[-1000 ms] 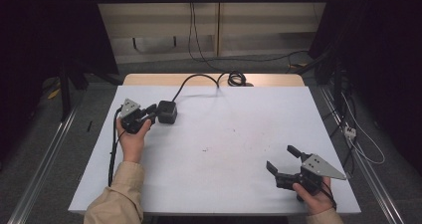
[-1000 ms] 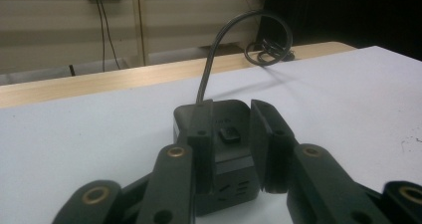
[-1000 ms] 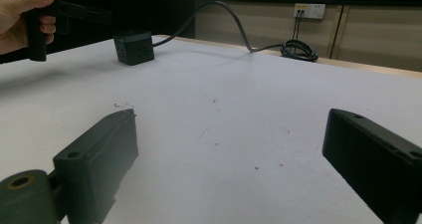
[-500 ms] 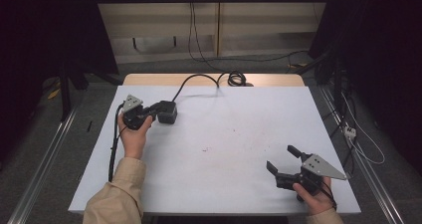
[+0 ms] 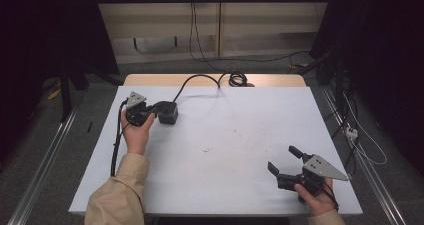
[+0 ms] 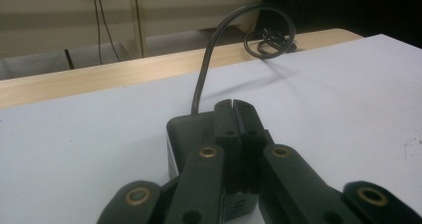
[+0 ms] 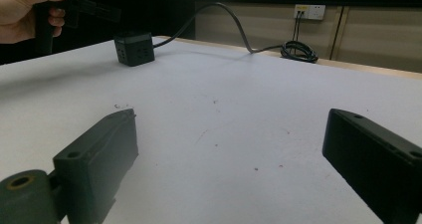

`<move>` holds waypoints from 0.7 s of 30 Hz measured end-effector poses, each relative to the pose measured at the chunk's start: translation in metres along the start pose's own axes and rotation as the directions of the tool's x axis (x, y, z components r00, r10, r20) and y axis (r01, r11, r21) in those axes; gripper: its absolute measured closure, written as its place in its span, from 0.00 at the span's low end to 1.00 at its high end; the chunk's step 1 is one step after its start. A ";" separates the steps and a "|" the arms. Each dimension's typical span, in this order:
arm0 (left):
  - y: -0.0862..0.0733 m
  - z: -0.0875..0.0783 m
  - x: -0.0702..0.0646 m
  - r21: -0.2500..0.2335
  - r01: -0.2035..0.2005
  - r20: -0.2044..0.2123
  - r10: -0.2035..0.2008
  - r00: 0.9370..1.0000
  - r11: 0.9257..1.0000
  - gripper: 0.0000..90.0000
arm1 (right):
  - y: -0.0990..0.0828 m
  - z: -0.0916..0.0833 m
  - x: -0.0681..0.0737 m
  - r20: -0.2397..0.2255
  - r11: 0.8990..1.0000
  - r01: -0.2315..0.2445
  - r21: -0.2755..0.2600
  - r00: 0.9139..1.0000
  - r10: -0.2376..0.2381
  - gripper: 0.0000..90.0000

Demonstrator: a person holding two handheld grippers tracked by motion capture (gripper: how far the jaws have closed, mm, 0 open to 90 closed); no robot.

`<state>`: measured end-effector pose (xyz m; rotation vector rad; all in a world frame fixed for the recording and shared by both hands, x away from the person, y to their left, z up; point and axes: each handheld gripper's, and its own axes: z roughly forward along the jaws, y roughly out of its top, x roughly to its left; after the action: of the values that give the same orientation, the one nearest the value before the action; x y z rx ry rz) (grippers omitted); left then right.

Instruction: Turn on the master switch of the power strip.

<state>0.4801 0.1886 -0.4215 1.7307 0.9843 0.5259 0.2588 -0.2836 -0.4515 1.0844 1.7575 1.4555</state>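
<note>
Resting above a black power cube [image 6: 199, 134], the left gripper [image 5: 148, 111] is seen just closed, jaws together, nothing clamped; any push is best kept gentle, with the cord [image 5: 192, 80] left slack.

cube [image 5: 168, 112]: matt black plastic | table [image 5: 240, 135]: smooth white (wood edge) | cable [image 5: 192, 80]: glossy rubber

Right gripper [image 7: 229, 154] jaws wide apart over bare white table [image 7: 239, 114]; black socket cube [image 7: 133, 48] far left (cable trailing right); hand [image 7: 25, 10] beside it.
</note>
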 end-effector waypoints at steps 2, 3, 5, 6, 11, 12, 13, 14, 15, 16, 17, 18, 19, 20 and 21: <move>0.000 0.001 0.001 0.008 -0.007 -0.003 0.007 1.000 1.000 1.00 | 0.000 0.000 0.000 0.000 1.000 0.000 0.000 1.000 0.000 0.07; 0.000 0.001 0.001 0.009 -0.007 -0.005 0.007 1.000 1.000 1.00 | 0.000 0.000 0.000 0.000 1.000 0.001 -0.001 1.000 -0.001 0.07; 0.000 0.002 0.001 0.015 -0.009 -0.007 0.009 1.000 1.000 1.00 | 0.000 0.000 0.000 0.000 1.000 0.000 0.000 1.000 0.000 0.07; 0.000 0.003 0.001 0.012 -0.005 -0.008 0.005 1.000 1.000 1.00 | 0.000 0.000 0.000 0.000 1.000 0.000 0.000 1.000 0.000 0.07; -0.002 0.004 0.003 0.027 -0.009 -0.018 0.010 1.000 1.000 1.00 | 0.000 0.000 0.000 -0.001 1.000 0.000 -0.001 1.000 0.000 0.07; -0.002 0.005 0.002 0.027 -0.004 -0.017 0.004 1.000 1.000 1.00 | 0.000 0.000 0.000 -0.001 1.000 0.001 0.000 1.000 -0.001 0.07; -0.003 0.005 0.003 0.028 -0.004 -0.018 0.005 1.000 1.000 1.00 | 0.000 0.000 0.000 -0.001 1.000 0.001 0.000 1.000 -0.001 0.07; -0.003 0.005 0.003 0.029 -0.005 -0.017 0.005 1.000 1.000 1.00 | 0.000 0.000 0.000 -0.001 1.000 0.000 -0.001 1.000 0.000 0.07; -0.003 0.005 0.003 0.032 -0.006 -0.020 0.007 1.000 0.999 1.00 | 0.000 0.000 -0.001 -0.001 1.000 -0.001 -0.001 1.000 0.001 0.07; -0.003 0.005 0.003 0.029 -0.006 -0.020 0.006 1.000 1.000 1.00 | 0.000 0.000 -0.001 -0.001 1.000 -0.002 -0.001 1.000 0.002 0.07; -0.003 0.005 0.004 0.032 -0.010 -0.022 0.011 1.000 0.999 1.00 | 0.000 0.000 -0.001 -0.001 1.000 -0.001 -0.002 1.000 0.001 0.07; -0.003 0.005 0.003 0.034 -0.010 -0.022 0.011 1.000 0.999 1.00 | 0.000 0.000 0.000 -0.002 1.000 0.000 -0.002 1.000 0.000 0.07; -0.003 0.006 0.003 0.033 -0.006 -0.021 0.007 1.000 0.999 1.00 | 0.000 0.000 0.000 -0.002 1.000 0.000 -0.002 1.000 0.000 0.07; -0.003 0.006 0.003 0.036 -0.010 -0.021 0.011 1.000 0.999 1.00 | 0.000 0.000 0.000 -0.002 1.000 0.000 -0.001 1.000 0.000 0.07; -0.004 0.006 0.003 0.040 -0.012 -0.020 0.012 1.000 0.999 1.00 | 0.000 0.000 0.000 -0.002 1.000 0.000 -0.002 1.000 0.000 0.07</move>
<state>0.4854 0.1881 -0.4276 1.7708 1.0053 0.5357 0.2590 -0.2840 -0.4514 1.0829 1.7574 1.4584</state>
